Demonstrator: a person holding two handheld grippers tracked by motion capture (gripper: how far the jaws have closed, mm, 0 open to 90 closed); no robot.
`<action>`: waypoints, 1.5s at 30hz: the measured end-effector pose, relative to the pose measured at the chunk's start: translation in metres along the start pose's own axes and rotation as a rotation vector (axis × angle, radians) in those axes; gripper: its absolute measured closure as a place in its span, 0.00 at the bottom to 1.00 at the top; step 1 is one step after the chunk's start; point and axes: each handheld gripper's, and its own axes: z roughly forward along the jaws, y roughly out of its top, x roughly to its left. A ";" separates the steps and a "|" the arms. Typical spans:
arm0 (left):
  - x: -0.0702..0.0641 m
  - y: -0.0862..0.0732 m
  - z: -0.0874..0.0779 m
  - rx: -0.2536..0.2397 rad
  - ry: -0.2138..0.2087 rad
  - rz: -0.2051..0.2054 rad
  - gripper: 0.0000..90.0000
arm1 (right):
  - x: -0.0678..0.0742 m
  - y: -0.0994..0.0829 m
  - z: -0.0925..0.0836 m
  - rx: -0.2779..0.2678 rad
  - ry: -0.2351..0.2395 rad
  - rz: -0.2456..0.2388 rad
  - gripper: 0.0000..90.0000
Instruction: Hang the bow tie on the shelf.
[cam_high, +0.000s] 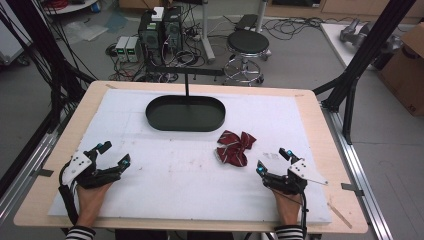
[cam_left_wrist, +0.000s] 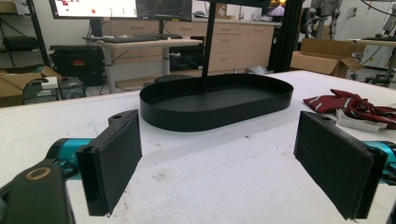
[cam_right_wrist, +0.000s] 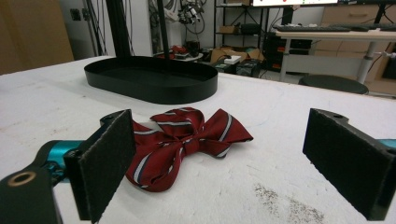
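**Two open grippers at rest, bow tie and tray between and beyond them**

From the high view we saw the left gripper (cam_high: 114, 153) and the right gripper (cam_high: 273, 159) lying on the white table cover (cam_high: 165, 165), each held by a hand whose striped cuff was cut off at the bottom edge; both pairs of jaws stood wide apart and held nothing. The red striped bow tie (cam_high: 234, 146) lay crumpled on the cover, near the right gripper and ahead of it to its left, apart from the black oval tray (cam_high: 185, 113) farther back; its folds were too small there for us to read. A thin black post (cam_high: 187, 85) rose from the tray's far side; where it was fixed we could not tell.

In the right gripper view the bow tie (cam_right_wrist: 187, 137) showed its white and dark stripes plainly, though its left part was hidden behind the left pad (cam_right_wrist: 105, 161); the tray (cam_right_wrist: 152, 79) lay behind it, and dark specks marked the cover near the bottom edge. In the left gripper view the tray (cam_left_wrist: 217, 100) sat straight ahead between the two pads (cam_left_wrist: 334, 161); its inside looked bare; the bow tie (cam_left_wrist: 352, 105) was cut off by the right edge, with a pale band beneath it that we could not identify; the post ran out of the top of the frame.
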 end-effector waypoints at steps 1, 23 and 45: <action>0.000 0.000 0.000 0.001 0.001 -0.002 0.17 | 0.000 0.000 0.000 0.002 0.003 0.004 0.09; -0.002 -0.001 -0.001 -0.015 0.005 0.016 0.17 | 0.002 0.001 0.002 0.028 -0.011 -0.006 0.09; -0.001 -0.001 -0.002 -0.018 0.010 0.011 0.17 | 0.009 0.076 0.034 0.198 0.038 0.084 0.09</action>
